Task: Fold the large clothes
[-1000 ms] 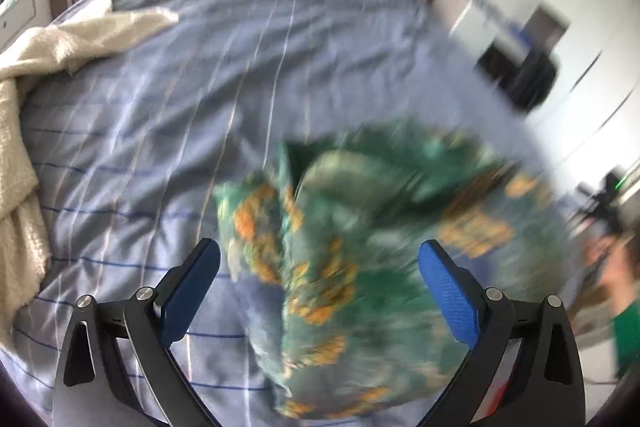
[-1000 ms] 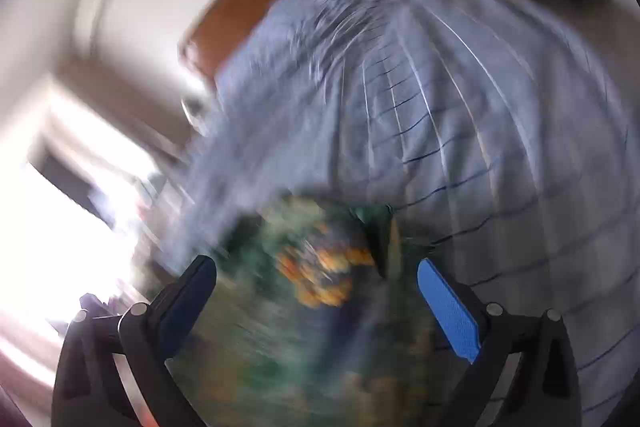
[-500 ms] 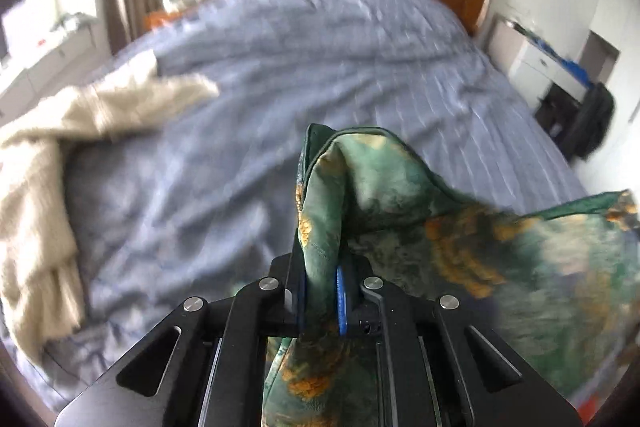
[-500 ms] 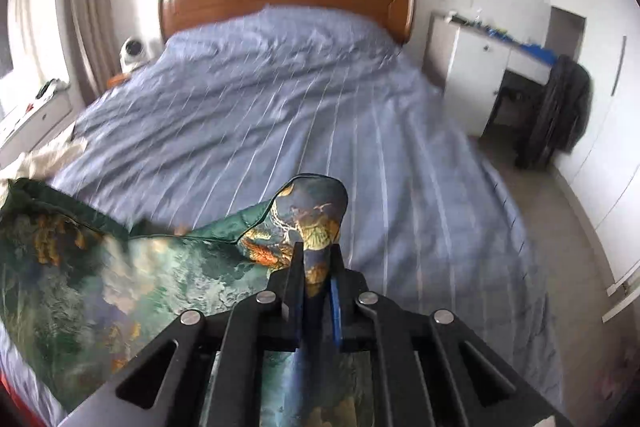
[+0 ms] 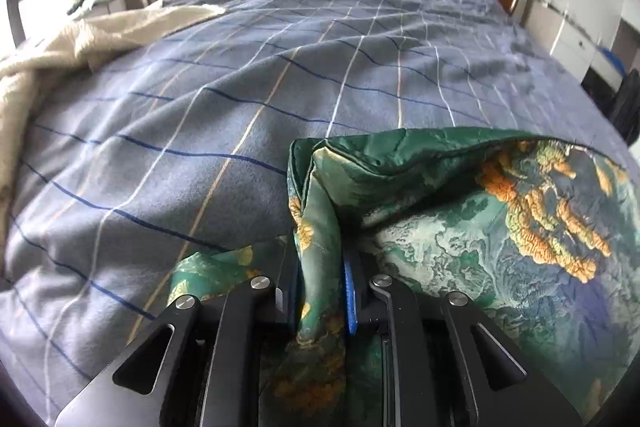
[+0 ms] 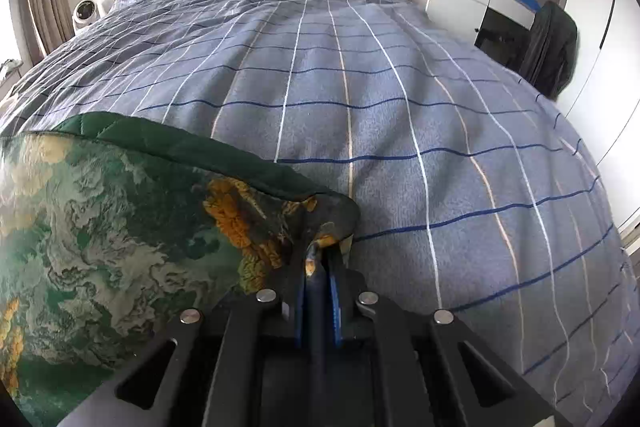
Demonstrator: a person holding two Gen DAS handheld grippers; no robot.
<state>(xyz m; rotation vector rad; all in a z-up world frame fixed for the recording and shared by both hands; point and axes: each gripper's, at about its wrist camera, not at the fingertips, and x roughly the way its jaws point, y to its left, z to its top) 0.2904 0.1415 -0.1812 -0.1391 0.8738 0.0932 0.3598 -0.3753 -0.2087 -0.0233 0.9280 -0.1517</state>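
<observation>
Two grippers: both clamp the green printed garment (image 5: 460, 227) over the checked bedspread (image 5: 240, 87).
Left gripper (image 5: 322, 291): jaws easing open, fabric between them.
Right gripper (image 6: 318, 287): pinched tight on a corner.
Garment axis: stretched sideways, lower right in left view, lower left in right view.

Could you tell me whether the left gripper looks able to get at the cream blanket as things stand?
Probably not yet: the left gripper is clamped on the green garment, and the cream blanket lies away across the bedspread.
</observation>
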